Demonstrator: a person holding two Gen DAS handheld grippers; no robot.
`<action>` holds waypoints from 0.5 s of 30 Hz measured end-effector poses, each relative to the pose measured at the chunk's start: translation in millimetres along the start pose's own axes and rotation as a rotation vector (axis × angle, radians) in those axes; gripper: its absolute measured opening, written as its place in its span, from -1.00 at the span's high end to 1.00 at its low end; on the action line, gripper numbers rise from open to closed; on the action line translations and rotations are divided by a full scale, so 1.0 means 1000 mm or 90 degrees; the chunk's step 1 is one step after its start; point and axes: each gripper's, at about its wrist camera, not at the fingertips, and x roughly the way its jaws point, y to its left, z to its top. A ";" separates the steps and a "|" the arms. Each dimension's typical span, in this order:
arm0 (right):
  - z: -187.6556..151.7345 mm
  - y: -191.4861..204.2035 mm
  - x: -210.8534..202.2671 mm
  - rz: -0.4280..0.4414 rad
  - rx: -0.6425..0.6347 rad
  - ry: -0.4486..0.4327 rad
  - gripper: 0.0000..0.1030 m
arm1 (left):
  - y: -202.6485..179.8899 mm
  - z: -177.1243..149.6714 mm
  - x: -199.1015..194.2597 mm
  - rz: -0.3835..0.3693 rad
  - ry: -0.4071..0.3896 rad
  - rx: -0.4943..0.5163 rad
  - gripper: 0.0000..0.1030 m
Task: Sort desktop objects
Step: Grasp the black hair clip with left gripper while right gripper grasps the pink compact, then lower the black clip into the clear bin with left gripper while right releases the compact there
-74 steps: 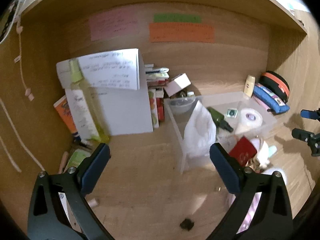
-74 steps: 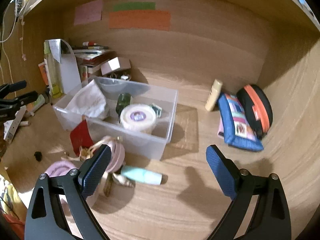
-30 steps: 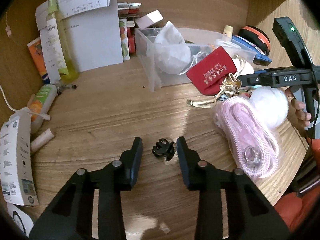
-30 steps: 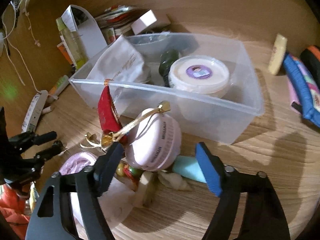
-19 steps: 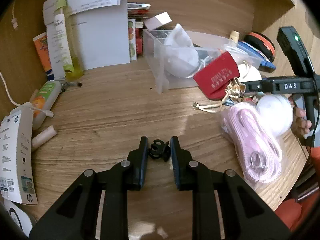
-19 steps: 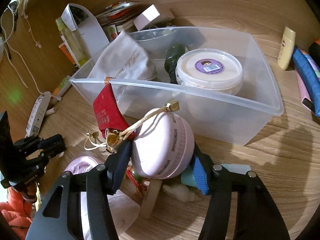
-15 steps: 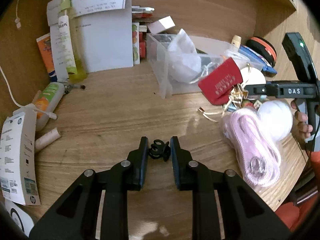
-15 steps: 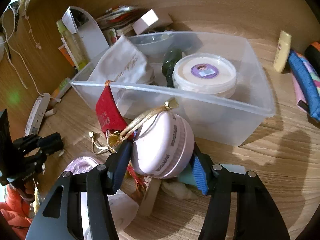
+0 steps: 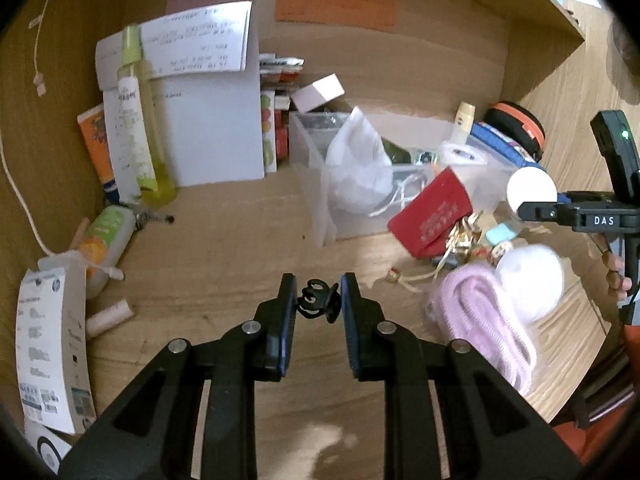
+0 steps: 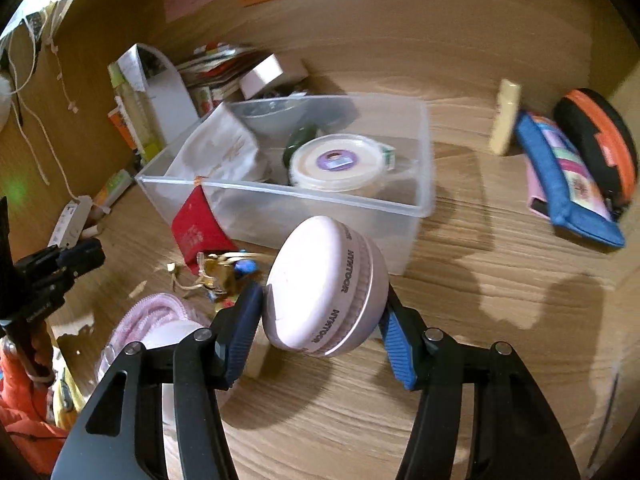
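Bare desk [image 9: 224, 248] left; clear bin [image 9: 316, 160] (full) blocks right.

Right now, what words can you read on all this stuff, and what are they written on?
"HYNTOOR": printed around the rim of the round pink case held in the right gripper.
"DAS": on the right gripper's black body, seen from the left wrist.
White receipt, red pouch, white label strip, wall notes: print too small or blurred to read.

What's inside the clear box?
In the clear box sit a white bag, a round white tub, a dark green bottle and a clear bowl. What is under them is hidden.
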 end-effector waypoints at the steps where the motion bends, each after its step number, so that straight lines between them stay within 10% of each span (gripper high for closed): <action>1: 0.000 -0.002 -0.003 -0.004 0.003 -0.004 -0.04 | -0.001 0.003 0.000 0.000 -0.004 0.001 0.58; 15: 0.030 -0.016 -0.038 -0.028 -0.001 -0.073 -0.04 | -0.020 0.059 -0.001 -0.020 -0.087 0.034 0.58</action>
